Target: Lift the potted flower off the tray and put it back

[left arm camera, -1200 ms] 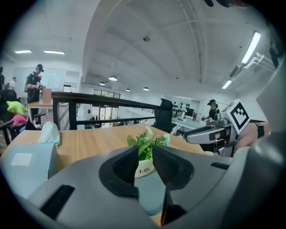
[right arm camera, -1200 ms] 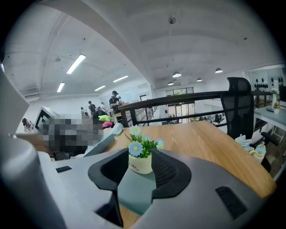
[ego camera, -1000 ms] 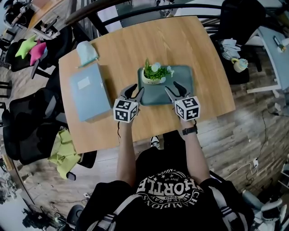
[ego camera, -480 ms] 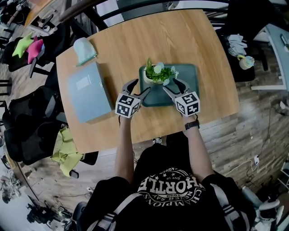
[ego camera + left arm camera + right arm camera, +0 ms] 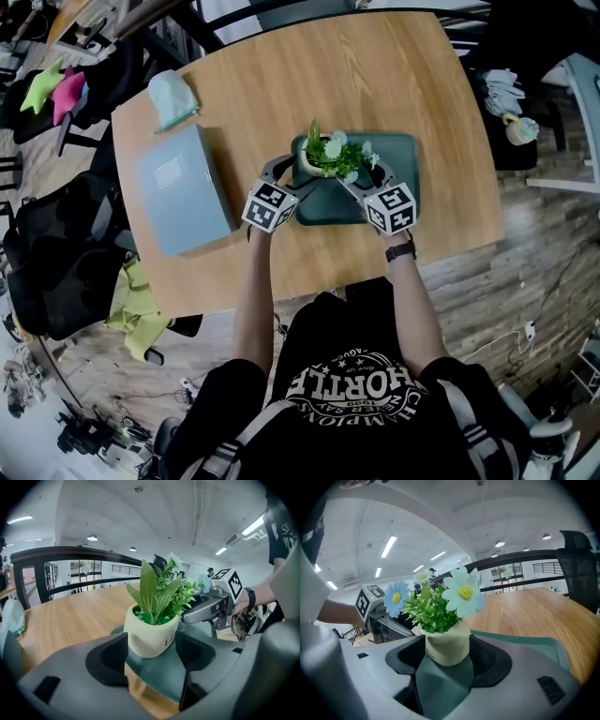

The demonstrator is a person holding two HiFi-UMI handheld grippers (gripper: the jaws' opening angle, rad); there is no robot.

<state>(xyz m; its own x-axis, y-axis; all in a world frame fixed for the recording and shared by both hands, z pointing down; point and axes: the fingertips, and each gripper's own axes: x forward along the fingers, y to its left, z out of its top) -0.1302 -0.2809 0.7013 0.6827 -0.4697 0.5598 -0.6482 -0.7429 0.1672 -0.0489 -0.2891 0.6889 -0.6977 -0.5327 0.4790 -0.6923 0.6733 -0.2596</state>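
1. I have the potted flower (image 5: 330, 155) standing upright on the teal tray (image 5: 401, 155), in the tray's far-left part. The tray lies on the wooden table (image 5: 375, 84).
2. My left tool (image 5: 287, 174) comes at the pot from the near left. Its jaws have just been opening and now stand wide. In the left gripper view the cream pot sits between the tips, with the dark pads close beside its wall on either side. I cannot tell whether either pad touches it, and I see no squeeze.
3. My right tool (image 5: 362, 176) comes in from the near right. Its jaws have also just been opening and are spread wide. The right gripper view shows the same pot between the two pads, with the pale daisies and green leaves rising above them. Nothing is clamped.
4. Both tools point downward and converge on the pot, with their marker cubes over the tray's near edge.
5. Each gripper view shows the other tool just beyond the pot.
6. A flat light-blue box (image 5: 183, 187) lies on the left of the table, well apart from the tray. A pale teal pouch (image 5: 173, 98) lies beyond the box.
7. There is a dark watch (image 5: 400, 250) on my right wrist.
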